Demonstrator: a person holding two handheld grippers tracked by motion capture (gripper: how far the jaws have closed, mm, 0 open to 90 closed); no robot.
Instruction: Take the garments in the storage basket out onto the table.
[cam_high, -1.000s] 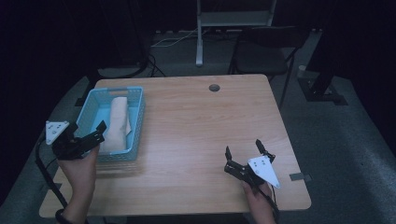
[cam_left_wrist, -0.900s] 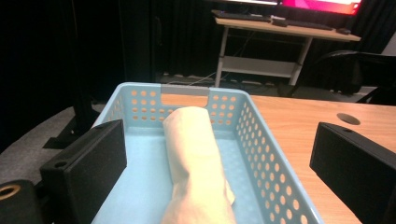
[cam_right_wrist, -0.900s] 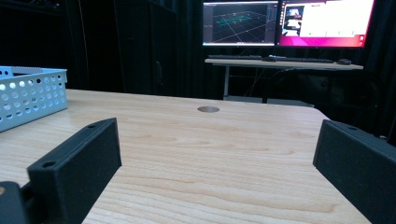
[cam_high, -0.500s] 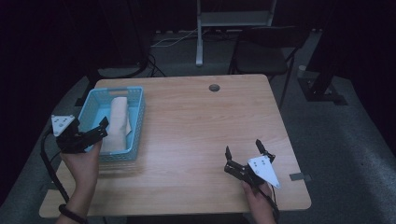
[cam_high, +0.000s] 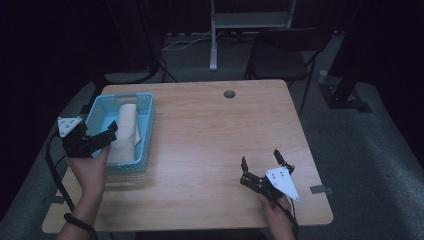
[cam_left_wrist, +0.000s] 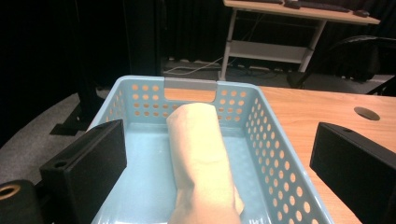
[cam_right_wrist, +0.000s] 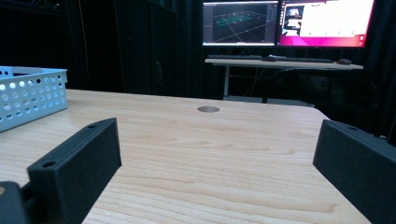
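A light blue perforated basket (cam_high: 150, 125) stands at the table's left side with a cream rolled cloth (cam_high: 126, 120) lying lengthwise in it. My left gripper (cam_high: 107, 134) hovers at the basket's near left corner, open, with nothing held. In the left gripper view the jaws stand wide apart above the basket (cam_left_wrist: 189, 83), and the cloth roll (cam_left_wrist: 201, 149) lies below and between them. My right gripper (cam_high: 260, 157) is open near the table's front right, low over bare wood. The right gripper (cam_right_wrist: 217, 154) faces across the table, with the basket (cam_right_wrist: 28, 93) far to its left.
The wooden table (cam_high: 215, 130) has a round cable hole (cam_high: 229, 93) near its far edge. A dark chair (cam_high: 280, 55) and a desk frame stand behind the table. Monitors (cam_right_wrist: 280, 21) glow on a desk farther back.
My left gripper has shifted slightly forward and up at the basket's near corner, turning a little. The right gripper, the basket and the cloth have stayed in place.
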